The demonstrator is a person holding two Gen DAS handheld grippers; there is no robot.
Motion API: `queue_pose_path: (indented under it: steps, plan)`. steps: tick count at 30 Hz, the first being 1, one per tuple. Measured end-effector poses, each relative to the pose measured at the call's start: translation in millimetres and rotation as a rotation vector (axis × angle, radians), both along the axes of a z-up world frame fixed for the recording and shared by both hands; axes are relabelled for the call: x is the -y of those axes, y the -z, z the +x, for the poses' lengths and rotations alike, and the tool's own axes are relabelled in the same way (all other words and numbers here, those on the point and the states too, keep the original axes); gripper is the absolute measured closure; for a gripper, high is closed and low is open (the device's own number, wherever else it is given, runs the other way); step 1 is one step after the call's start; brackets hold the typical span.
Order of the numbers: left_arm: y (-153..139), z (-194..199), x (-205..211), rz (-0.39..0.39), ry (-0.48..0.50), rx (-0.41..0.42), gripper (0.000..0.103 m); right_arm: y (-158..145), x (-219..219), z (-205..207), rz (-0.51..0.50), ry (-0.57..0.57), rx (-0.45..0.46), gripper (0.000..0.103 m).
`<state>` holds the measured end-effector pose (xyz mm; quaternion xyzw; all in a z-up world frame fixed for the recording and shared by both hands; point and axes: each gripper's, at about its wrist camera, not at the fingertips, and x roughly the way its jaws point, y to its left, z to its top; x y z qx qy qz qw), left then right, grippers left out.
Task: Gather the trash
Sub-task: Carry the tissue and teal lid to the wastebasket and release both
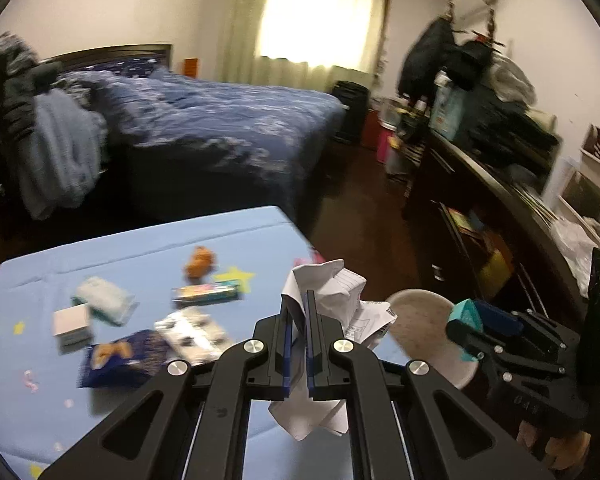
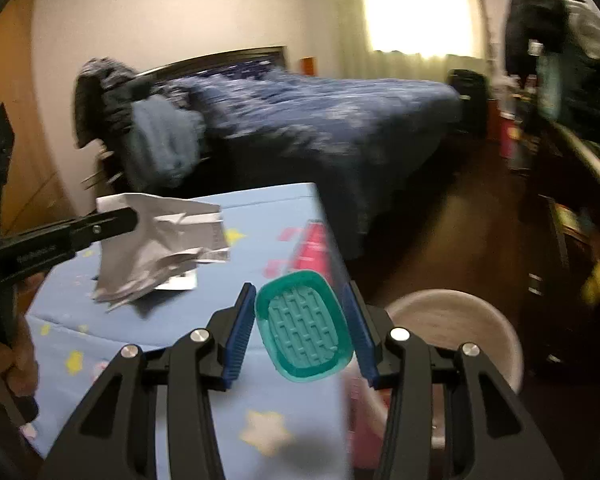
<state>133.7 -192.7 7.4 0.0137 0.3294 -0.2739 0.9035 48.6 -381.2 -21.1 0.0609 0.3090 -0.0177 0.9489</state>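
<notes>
My left gripper is shut on a crumpled white paper, held up over the right end of the blue star-print table. In the right wrist view the same paper hangs at the left. My right gripper is shut on a teal oval ribbed plastic tray, its blue pads on both long sides. A pale round bin stands on the floor just right of the table, also visible as the bin beyond the paper.
On the table lie a blue snack bag, a white packet, a tissue pack, a small box, a colourful wrapper and an orange item. A bed stands behind, a cluttered dark dresser at the right.
</notes>
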Motion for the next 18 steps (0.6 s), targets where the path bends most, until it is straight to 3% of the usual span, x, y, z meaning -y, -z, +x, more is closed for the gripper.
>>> queue_pose_path:
  steps: [8,18]
  plan:
    - [9.1,-11.1,77.7,0.018,0.146,-0.022,0.097,16.2,73.0,-34.1,0.013,0.179,-0.009,0.057]
    - [28.0,-20.5,155.4,0.08,0.245,-0.028,0.097,49.6,122.8,-31.3,0.046,0.272,-0.05,0.057]
